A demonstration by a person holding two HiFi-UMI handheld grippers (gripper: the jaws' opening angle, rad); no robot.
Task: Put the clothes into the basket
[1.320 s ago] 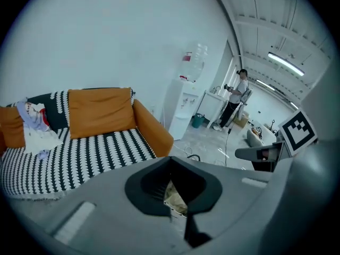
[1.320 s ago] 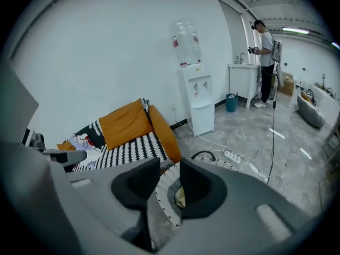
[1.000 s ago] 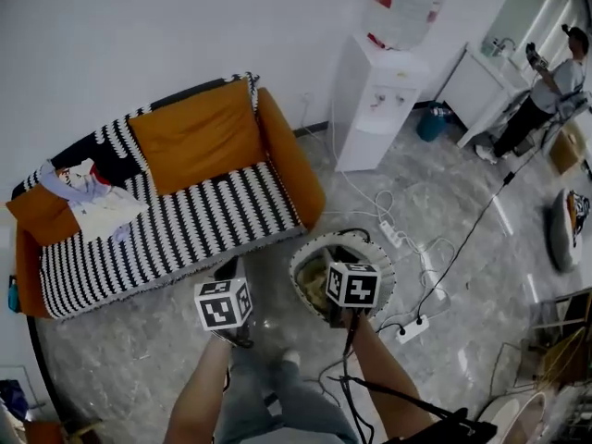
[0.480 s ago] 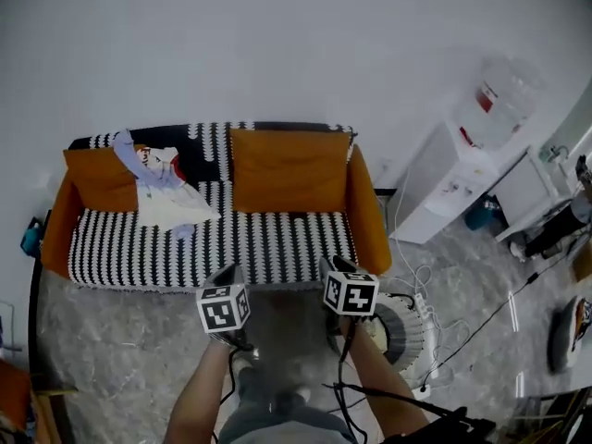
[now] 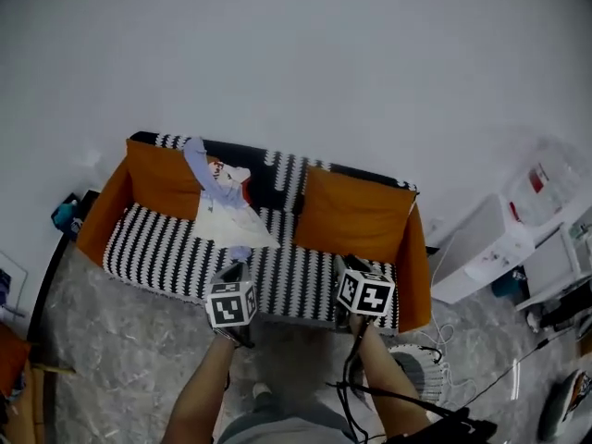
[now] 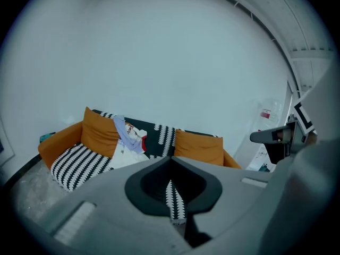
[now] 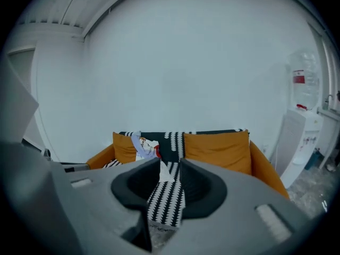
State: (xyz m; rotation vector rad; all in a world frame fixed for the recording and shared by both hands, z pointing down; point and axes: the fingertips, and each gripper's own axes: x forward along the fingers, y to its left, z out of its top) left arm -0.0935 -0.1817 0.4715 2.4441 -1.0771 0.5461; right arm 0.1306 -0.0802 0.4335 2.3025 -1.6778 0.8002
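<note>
Extending up from the bottom edge of the head view, the left forearm (image 5: 197,398) and right forearm (image 5: 390,388) lie side by side, angled slightly toward each other, each hand carrying a gripper that points forward and somewhat downward at the sofa. The left gripper (image 5: 233,272) has its jaws drawn together at the tips; its own view shows only a thin sliver of striped cloth behind them, with nothing held. The right gripper (image 5: 350,266) has its jaws partly apart with a narrow, even gap. The striped seat shows through that gap, and nothing is between the pads. Both marker cubes face up at the camera.

The basket (image 5: 433,374) sits on the grey marbled floor (image 5: 120,359) beside the right forearm, at the person's right, and the arm hides part of it. Its pale woven rim shows.

The orange sofa (image 5: 416,271) is just beyond the grippers, with a black-and-white throw (image 5: 157,252) over its seat and back. The clothes (image 5: 227,213), a white, lilac and red heap, lie left of centre on the sofa. They are draped from the backrest down onto the seat, ahead of the left gripper and well apart from the basket.

A plain white wall (image 5: 296,54) rises behind the sofa. A white water dispenser (image 5: 483,248) stands against the wall just past the sofa's right arm.
</note>
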